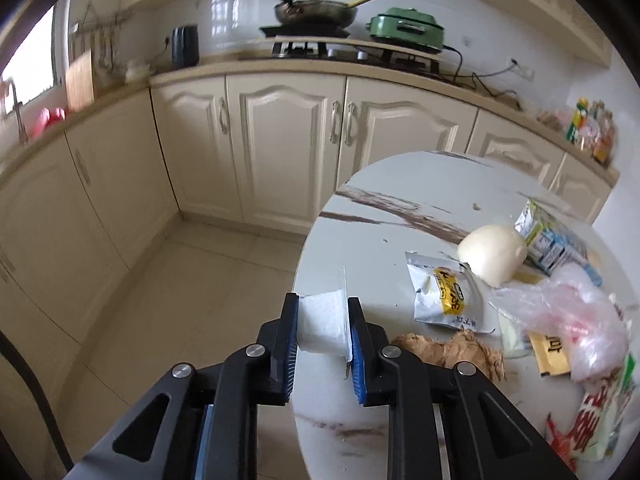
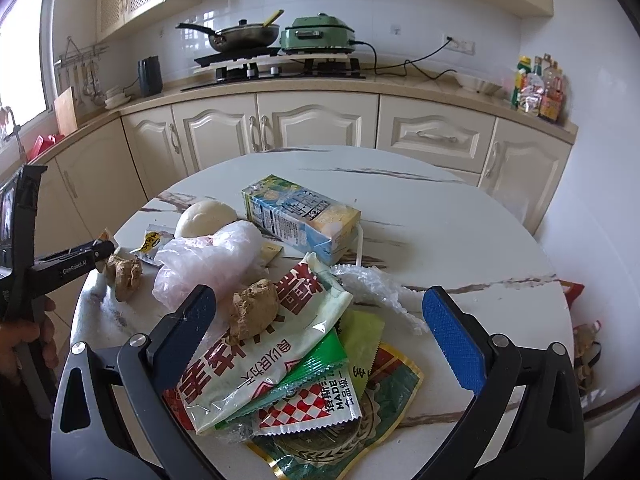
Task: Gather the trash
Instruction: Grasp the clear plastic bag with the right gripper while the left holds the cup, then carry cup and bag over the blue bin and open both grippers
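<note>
So the round marbled surface (image 2: 460, 208) is covered in junk, most of it heaped toward the near side in the right wrist view: a big red-and-white snack bag (image 2: 256, 344) on top of green wrappers, a crumpled clear plastic bag (image 2: 208, 264), a blue-and-yellow drink carton (image 2: 300, 216) lying on its side behind those, a white steamed bun (image 2: 206, 218), and a couple of brown ginger-looking lumps (image 2: 254, 308). The bit that matters sits over at the left edge of the surface: a small white plastic cup (image 1: 322, 322), tipped on its side right at the rim, straight ahead of the left hand-held gripper (image 1: 323, 344). Its long axis runs roughly along the fingers, with the peeled lid flap sticking up at the far end. The left hand-held gripper has its blue pads closed in on both sides of that cup, so I'd call it gripped, though how firm is a guess. The right hand-held gripper (image 2: 332, 332) is wide open, holding nothing, hovering over the wrapper heap, which lies dead ahead between its fingers. So the left is clearly the nearer one for the cup, and the right is lined up on the snack bag.
</note>
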`<state>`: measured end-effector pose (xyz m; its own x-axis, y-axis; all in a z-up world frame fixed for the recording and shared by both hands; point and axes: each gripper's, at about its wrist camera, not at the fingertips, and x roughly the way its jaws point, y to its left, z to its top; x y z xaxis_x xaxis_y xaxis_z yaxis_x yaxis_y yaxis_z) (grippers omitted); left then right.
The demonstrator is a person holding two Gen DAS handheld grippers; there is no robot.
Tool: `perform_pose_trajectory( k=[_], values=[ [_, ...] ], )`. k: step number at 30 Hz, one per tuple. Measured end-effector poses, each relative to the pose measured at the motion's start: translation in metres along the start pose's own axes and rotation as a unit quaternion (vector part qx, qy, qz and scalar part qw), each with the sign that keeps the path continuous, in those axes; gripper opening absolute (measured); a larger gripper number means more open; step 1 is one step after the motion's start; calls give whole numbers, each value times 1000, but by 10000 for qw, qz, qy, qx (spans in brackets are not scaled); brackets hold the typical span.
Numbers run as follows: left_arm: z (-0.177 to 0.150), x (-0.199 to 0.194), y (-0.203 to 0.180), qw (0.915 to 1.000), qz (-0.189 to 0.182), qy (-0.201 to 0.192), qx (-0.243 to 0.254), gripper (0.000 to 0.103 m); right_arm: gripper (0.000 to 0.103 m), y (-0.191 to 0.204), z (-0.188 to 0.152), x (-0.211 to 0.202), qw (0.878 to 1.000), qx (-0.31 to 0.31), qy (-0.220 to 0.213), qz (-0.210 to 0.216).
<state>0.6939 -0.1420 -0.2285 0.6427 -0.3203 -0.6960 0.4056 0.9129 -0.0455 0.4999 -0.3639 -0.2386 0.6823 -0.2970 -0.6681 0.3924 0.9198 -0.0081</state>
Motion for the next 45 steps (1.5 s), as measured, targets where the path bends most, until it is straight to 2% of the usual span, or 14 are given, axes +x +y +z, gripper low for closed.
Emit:
perform_pose_trajectory(
  k=[5, 7, 16, 19, 21, 22, 23, 27, 30, 34, 37, 42, 45],
  values=[
    [-10, -24, -21, 9996, -152, -219, 59, 18, 103, 5, 0, 7, 9999, -72, 40, 79],
    [-19, -38, -27, 9990, -323, -293, 77, 18, 103, 8, 2, 10, 9999, -87, 64, 102],
    [-63, -108, -20, 9972, -629, -385, 118, 18, 103, 45, 23, 28, 9984, -293, 112, 465],
    [-66, -121, -19, 9974, -583, -391, 179, 18, 103, 66, 27, 51, 9961, -504, 375, 617],
    [-69, -127, -18, 9972, -615, -375, 196, 18, 95, 76, 26, 63, 9942, -587, 556, 717],
    [-71, -131, -15, 9969, -651, -388, 187, 18, 75, 78, 24, 68, 9934, -569, 660, 742],
    [-73, -133, -16, 9969, -658, -385, 189, 19, 70, 79, 22, 71, 9935, -574, 708, 681],
    [-72, -143, -13, 9957, -803, -431, 155, 19, 65, 78, 19, 69, 9929, -610, 735, 713],
    [-74, -159, -8, 9938, -966, -536, 143, 19, 63, 73, 18, 56, 9945, -534, 596, 676],
    [-82, -185, 16, 9916, -1068, -726, 21, 19, 63, 73, 27, 24, 9976, -399, 197, 522],
    [-93, -204, 51, 9923, -901, -825, -192, 19, 64, 97, 38, -13, 9967, -559, -247, 540],
    [-129, -222, 124, 9948, -338, -758, -597, 19, 64, 177, 36, -42, 9844, -1111, -544, 1252],
    [-162, -213, 170, 9957, 29, -348, -864, 19, 64, 242, 16, -32, 9703, -1601, -357, 1778]
  ],
)
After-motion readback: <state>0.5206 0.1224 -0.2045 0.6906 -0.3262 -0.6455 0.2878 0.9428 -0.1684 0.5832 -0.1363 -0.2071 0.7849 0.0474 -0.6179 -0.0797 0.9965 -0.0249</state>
